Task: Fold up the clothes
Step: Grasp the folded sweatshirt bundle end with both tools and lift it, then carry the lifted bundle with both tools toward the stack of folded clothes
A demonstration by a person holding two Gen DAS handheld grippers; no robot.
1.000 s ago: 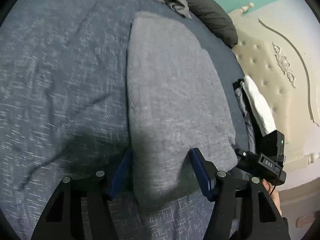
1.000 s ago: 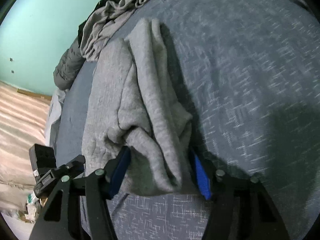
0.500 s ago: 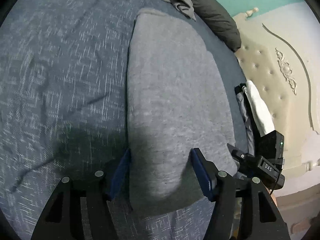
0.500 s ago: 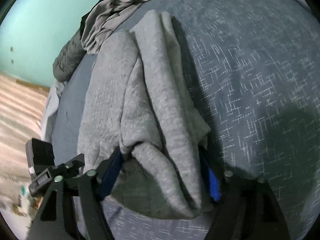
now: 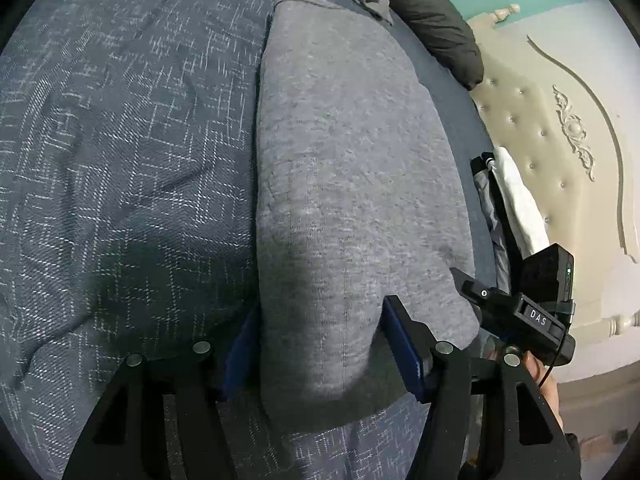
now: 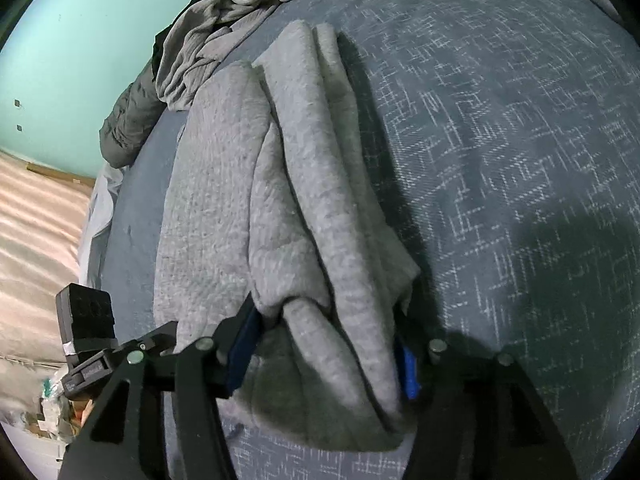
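Note:
A grey folded garment (image 5: pixel 352 168) lies lengthwise on the blue patterned bedspread (image 5: pixel 120 160). My left gripper (image 5: pixel 320 344) is open at its near end. The smooth folded left edge sits between the fingers, and the right finger (image 5: pixel 400 344) presses on the cloth. In the right wrist view the same garment (image 6: pixel 224 200) shows bunched, rolled layers. My right gripper (image 6: pixel 324 356) is open around that bunch, whose cloth partly hides the right blue pad (image 6: pixel 408 372). The two grippers stand side by side at the same end.
A crumpled pile of grey clothes (image 6: pixel 224 32) and a dark puffy jacket (image 5: pixel 432 24) lie at the far end of the bed. A cream tufted headboard (image 5: pixel 560 132) stands right of the bed, with white cloth (image 5: pixel 516 200) against it. A teal wall (image 6: pixel 80 60) is at the left.
The right gripper has slid further onto the bunched end, so more cloth lies between its fingers. The left view has tilted slightly; the garment stays between its fingers.

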